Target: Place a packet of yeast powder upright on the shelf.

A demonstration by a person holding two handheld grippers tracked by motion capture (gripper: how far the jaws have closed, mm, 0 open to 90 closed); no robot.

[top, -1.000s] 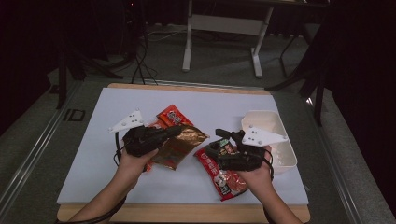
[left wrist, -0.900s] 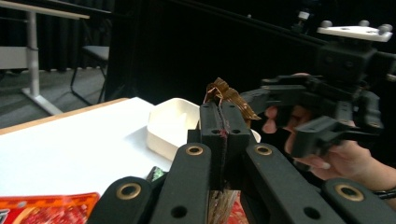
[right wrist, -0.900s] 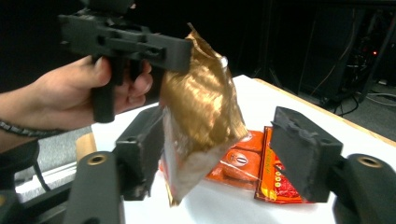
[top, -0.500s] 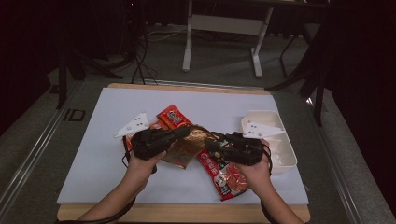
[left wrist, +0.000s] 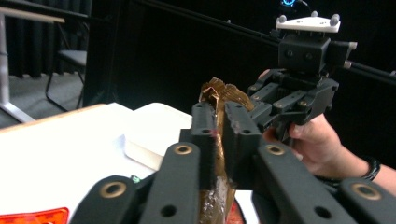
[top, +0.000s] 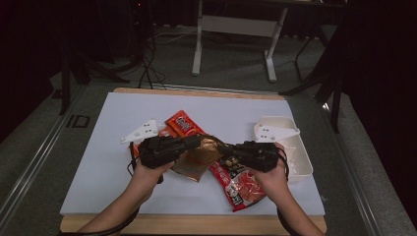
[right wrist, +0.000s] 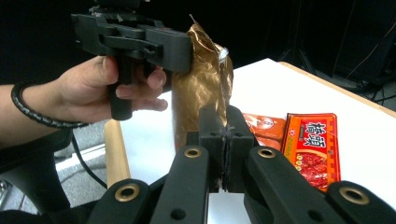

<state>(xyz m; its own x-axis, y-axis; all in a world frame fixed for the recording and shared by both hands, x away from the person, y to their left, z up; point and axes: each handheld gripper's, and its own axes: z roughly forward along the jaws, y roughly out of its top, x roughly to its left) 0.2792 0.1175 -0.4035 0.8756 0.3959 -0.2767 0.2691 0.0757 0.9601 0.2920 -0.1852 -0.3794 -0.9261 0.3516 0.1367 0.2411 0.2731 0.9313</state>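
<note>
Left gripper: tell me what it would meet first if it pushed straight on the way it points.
Probably the right gripper, which faces it just beyond the gold packet clamped in the left gripper; depth is hard to judge.

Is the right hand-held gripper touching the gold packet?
Touching. In the right gripper view, the right hand-held gripper has its jaws shut on the edge of the gold packet, with no gap showing.

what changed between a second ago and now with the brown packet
The right hand-held gripper came in from the right and its jaws have just been closing; they now pinch the edge of the brown packet. The left hand-held gripper keeps its clamp on the packet, its jaws easing slightly, so both hold it above the table. The red packets and white tray stayed put.
</note>
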